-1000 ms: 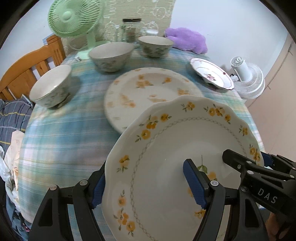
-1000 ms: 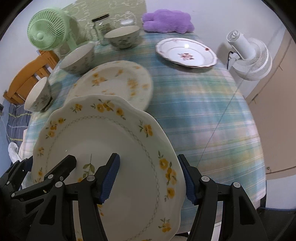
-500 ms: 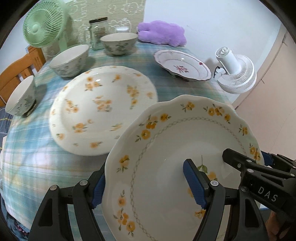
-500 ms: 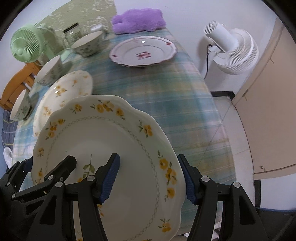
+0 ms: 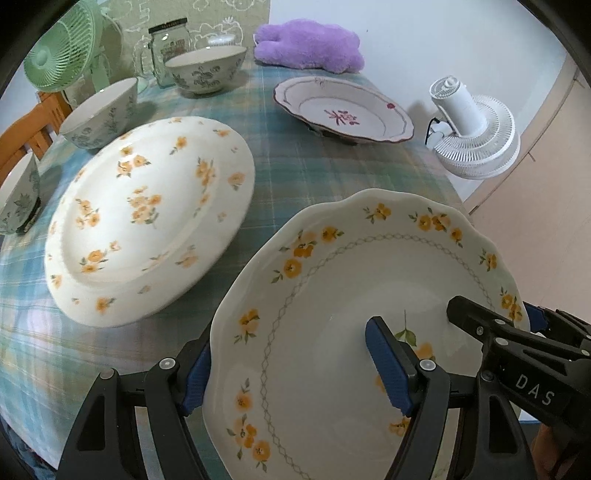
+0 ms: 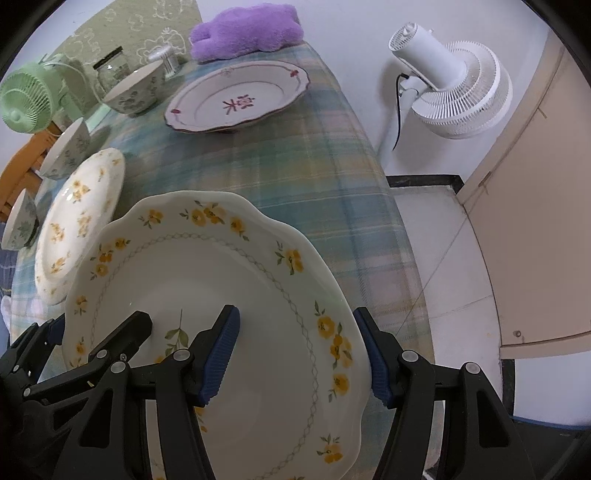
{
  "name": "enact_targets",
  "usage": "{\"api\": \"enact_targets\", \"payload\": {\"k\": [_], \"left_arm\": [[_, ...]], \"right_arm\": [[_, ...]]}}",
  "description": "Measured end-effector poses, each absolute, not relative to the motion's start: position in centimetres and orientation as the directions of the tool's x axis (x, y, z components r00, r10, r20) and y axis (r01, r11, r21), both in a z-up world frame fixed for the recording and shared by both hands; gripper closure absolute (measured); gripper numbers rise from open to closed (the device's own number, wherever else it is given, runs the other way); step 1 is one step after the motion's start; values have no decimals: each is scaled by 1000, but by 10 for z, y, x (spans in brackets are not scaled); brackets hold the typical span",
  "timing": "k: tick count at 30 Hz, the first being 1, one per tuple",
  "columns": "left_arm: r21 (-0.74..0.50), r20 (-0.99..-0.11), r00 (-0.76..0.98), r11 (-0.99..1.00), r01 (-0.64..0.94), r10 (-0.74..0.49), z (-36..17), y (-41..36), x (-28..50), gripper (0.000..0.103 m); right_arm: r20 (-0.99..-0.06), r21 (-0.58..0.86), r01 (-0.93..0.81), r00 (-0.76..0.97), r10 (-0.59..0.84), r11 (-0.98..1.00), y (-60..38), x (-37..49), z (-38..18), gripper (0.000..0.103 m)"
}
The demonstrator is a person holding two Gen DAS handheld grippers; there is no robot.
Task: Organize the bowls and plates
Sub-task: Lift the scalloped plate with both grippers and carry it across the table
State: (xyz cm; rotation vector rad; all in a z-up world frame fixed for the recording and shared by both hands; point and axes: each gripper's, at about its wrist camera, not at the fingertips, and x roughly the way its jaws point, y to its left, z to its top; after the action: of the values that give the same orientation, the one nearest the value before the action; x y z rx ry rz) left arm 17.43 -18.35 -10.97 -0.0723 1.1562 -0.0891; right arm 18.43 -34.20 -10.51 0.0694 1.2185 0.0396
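A green fan (image 5: 61, 48), a glass jar (image 5: 170, 46) and a purple plush toy (image 5: 310, 46) sit at the table's (image 5: 295, 166) far end; a white fan (image 6: 454, 92) stands beside it.

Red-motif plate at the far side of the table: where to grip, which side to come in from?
Take the red-motif plate by its scalloped rim, one finger over the lip and one under, as the left gripper and right gripper straddle the yellow-flower plate. Its rim flares up off the tablecloth, leaving room beneath. Come from the near side: a bowl and purple plush crowd the far edges.
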Motion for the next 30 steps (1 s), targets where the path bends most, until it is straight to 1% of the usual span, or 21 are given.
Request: {"api": "enact_targets", "payload": {"k": [7,16,20,22,23,24,26,30], "left_arm": [[-89,-924,373,996,17,-89,-125,-190,185,27],[-68,-918,390,998,12,-67,-125,-189,189,27],[-43,-923,381,999,10,-44,-125,-188,189,21],[-41,-926,375,999,15,-43,-124,-186,188,16],[-40,-926,375,999,20,-44,-123,-185,186,14],[-42,-925,378,999,24,-48,-121,-184,184,12],[-50,-920,388,998,41,-62,-114,-181,181,10],[-61,-906,415,996,67,-84,-100,-175,175,6]], "right_arm": [[-949,86,20,305,76,996,-352,195,-122,36],[-941,102,30,328,87,994,-353,200,-125,36],[-935,130,37,337,110,991,-356,200,-126,36],[-934,134,50,341,110,990,-359,199,-125,35],[-933,128,57,345,100,990,-359,197,-122,32],[-932,124,61,351,95,990,-359,196,-120,25],[-923,117,61,376,86,991,-358,192,-112,18],[-911,106,57,405,74,993,-351,184,-93,15]]}}
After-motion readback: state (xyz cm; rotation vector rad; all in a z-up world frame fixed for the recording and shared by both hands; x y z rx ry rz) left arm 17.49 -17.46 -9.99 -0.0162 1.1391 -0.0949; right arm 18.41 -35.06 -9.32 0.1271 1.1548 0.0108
